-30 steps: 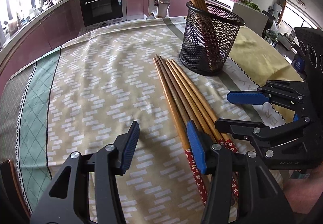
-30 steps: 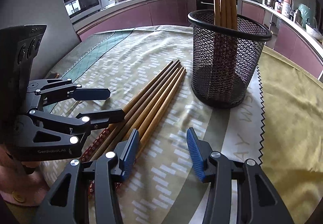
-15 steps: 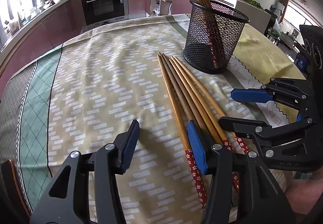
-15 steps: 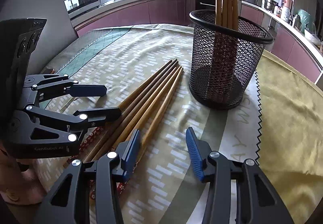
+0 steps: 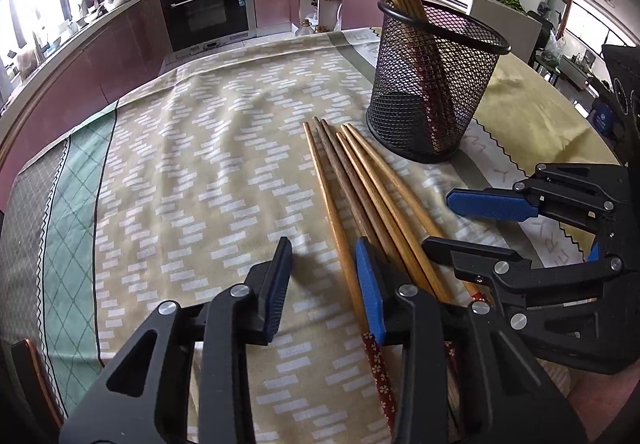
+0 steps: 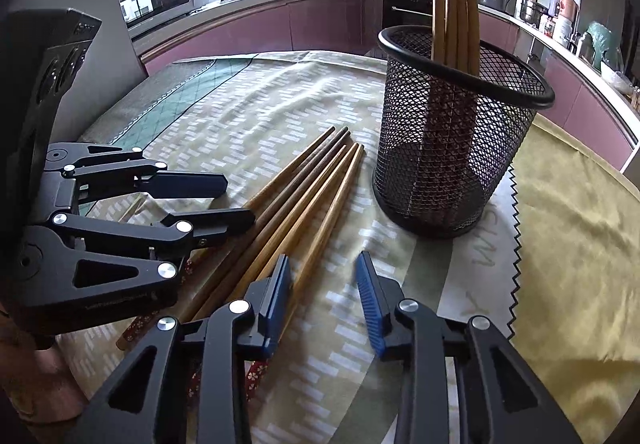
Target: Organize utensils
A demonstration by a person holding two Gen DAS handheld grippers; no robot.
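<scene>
Where the tablecloth (image 6: 492, 244) bears letters, none reads whole.

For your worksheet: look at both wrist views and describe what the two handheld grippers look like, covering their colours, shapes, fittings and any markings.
Both look alike. The left gripper and right gripper have matte black angular frames with triangular cut-outs, jointed by silver round-headed screws. Each finger ends in a flat blue ribbed pad. Faint embossed lettering runs along the left gripper's black body in the right wrist view, too small to read. No cables or sleeves show.

Black left gripper (image 5: 323, 276) and right gripper (image 6: 323, 290), blue ribbed pads, silver screws.
</scene>
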